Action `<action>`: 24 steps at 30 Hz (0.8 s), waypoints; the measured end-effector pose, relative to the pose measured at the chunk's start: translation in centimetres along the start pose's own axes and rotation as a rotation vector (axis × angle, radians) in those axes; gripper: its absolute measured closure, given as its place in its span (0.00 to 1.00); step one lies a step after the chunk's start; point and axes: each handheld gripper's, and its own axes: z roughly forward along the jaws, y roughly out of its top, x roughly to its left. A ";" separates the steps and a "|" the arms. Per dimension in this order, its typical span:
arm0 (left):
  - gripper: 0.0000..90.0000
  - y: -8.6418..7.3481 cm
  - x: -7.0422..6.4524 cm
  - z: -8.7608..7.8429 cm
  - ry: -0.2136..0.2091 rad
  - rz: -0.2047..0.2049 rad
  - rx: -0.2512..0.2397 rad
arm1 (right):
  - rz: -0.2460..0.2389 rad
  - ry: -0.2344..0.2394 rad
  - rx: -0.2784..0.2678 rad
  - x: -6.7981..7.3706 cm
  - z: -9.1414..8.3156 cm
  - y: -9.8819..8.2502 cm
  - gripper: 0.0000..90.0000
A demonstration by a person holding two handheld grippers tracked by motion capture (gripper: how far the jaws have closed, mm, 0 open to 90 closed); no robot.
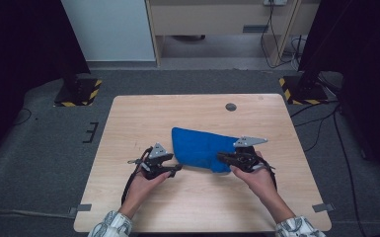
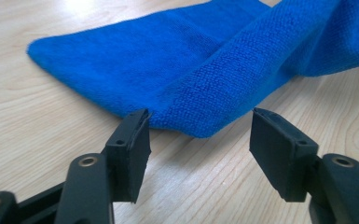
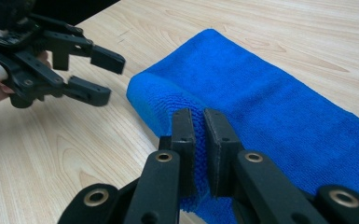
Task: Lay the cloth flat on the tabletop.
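The high view is dim and soft, its corners almost black, and the table is its brightest part. Both gripper views are bright and sharp, with pale glare on the wood at their top edges.

Bare table surrounds the cloth.
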 end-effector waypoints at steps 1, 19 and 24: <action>0.43 0.0 0.0 0.2 0.002 0.001 0.002 | -0.007 0.001 0.000 0.0 0.0 0.0 0.93; 0.94 1.3 -0.3 2.6 -0.001 0.059 0.057 | -0.027 -0.009 0.008 0.2 0.7 0.0 0.93; 0.95 1.8 -1.3 0.4 -0.048 0.076 0.052 | -0.032 -0.020 0.000 0.0 -0.2 0.0 0.92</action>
